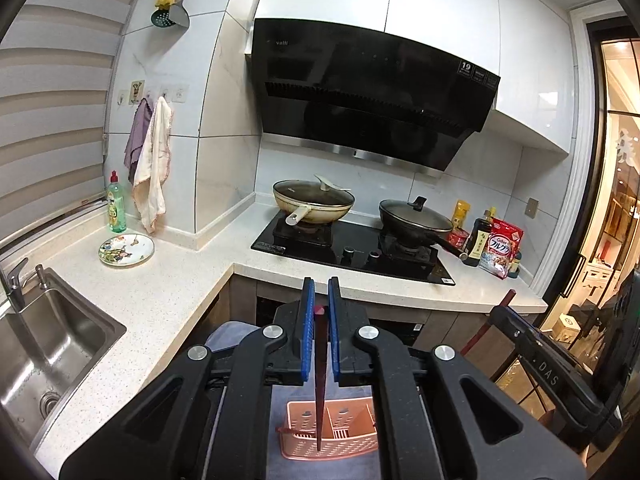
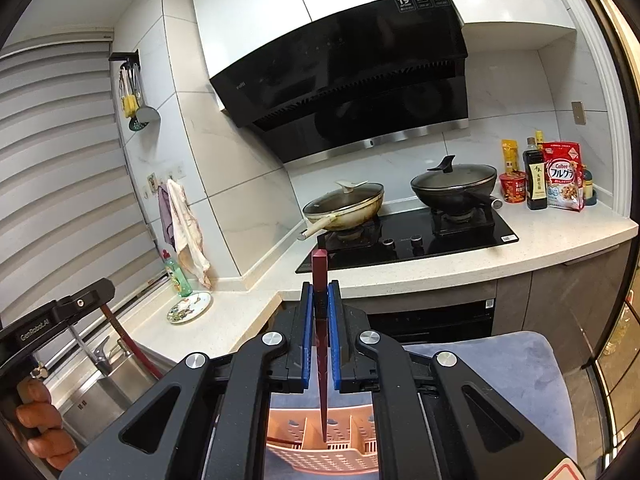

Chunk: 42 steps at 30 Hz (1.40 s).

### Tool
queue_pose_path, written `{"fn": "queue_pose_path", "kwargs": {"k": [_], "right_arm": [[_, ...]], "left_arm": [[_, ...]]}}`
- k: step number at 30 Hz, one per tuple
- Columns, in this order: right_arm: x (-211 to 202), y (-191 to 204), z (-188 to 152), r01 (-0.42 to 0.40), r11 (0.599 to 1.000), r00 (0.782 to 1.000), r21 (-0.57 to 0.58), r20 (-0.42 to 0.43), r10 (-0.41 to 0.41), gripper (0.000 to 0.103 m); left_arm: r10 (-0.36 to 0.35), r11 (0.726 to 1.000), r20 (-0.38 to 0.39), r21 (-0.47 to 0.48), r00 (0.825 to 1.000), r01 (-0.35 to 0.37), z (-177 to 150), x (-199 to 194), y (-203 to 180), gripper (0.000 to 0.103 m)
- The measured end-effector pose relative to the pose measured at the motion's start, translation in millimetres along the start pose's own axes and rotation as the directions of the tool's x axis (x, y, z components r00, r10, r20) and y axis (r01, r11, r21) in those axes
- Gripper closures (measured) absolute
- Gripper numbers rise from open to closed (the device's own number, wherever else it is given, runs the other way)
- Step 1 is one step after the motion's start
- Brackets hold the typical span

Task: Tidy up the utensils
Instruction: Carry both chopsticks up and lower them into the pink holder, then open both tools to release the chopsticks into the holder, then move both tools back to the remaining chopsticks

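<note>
Left gripper (image 1: 322, 292): blue pads pinched on a dark red chopstick (image 1: 320, 380), slim and tapered, hanging point down.
Pink caddy (image 1: 332, 432): perforated plastic with dividers, on a grey velvety cushion (image 2: 512, 372), directly beneath both tips.
Right gripper (image 2: 320, 294): clamped on a second chopstick (image 2: 322, 360), square butt poking above the pads.
Key relation: both long axes near vertical, tips just above the compartments; neither hand looks clearly nearer.

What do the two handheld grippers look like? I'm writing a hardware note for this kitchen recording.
Both match: the left gripper and right gripper have matte black linkage arms with round silver pivot bolts and ribbed blue pads lining black fingers. The left one's black body carries white lettering. No cables or sleeves show.
</note>
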State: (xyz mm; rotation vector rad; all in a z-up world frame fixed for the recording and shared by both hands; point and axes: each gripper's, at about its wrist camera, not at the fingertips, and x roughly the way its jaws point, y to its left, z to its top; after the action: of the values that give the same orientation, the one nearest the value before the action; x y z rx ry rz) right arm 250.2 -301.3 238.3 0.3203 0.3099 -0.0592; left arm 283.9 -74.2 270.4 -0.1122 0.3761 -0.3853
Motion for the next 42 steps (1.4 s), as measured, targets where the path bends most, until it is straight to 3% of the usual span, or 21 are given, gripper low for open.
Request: {"fn": "queue_pose_path", "kwargs": {"k": [11, 19, 22, 23, 28, 35, 42], "right_arm": [[45, -8, -39, 0.019, 1.000, 0.995, -0.008, -0.098, -0.019, 0.096], [67, -18, -70, 0.052, 0.999, 0.984, -0.009, -0.172, -0.053, 0.095], [61, -20, -71, 0.055, 0.998, 0.984, -0.005, -0.171, -0.056, 0.091], [59, -19, -70, 0.055, 0.998, 0.984, -0.006, -0.168, -0.055, 0.090], [28, -16, -59, 0.048, 0.999, 0.992, -0.013, -0.117, -0.049, 0.073], [-28, -9, -75, 0.018, 0.999, 0.993, -0.029, -0.119, -0.021, 0.066], [-72, -9, -139, 0.053, 0.994, 0.977, -0.090, -0.201, -0.071, 0.066]], "left_arm": [[0.013, 1.000, -0.038, -0.009, 0.999, -0.013, -12, 37, 8, 0.096], [0.018, 1.000, -0.108, -0.023, 0.994, -0.021, -38, 61, 17, 0.096], [0.033, 0.999, -0.127, -0.035, 0.991, -0.037, -44, 63, 23, 0.082], [0.041, 0.998, -0.125, -0.038, 0.991, -0.046, -46, 61, 24, 0.071], [0.078, 0.997, -0.100, 0.008, 0.992, -0.077, -49, 40, 22, 0.061], [0.115, 0.991, -0.082, 0.085, 0.990, -0.108, -71, -4, 17, 0.040], [0.150, 0.985, -0.139, 0.106, 0.979, -0.136, -128, -36, 27, 0.039]]}}
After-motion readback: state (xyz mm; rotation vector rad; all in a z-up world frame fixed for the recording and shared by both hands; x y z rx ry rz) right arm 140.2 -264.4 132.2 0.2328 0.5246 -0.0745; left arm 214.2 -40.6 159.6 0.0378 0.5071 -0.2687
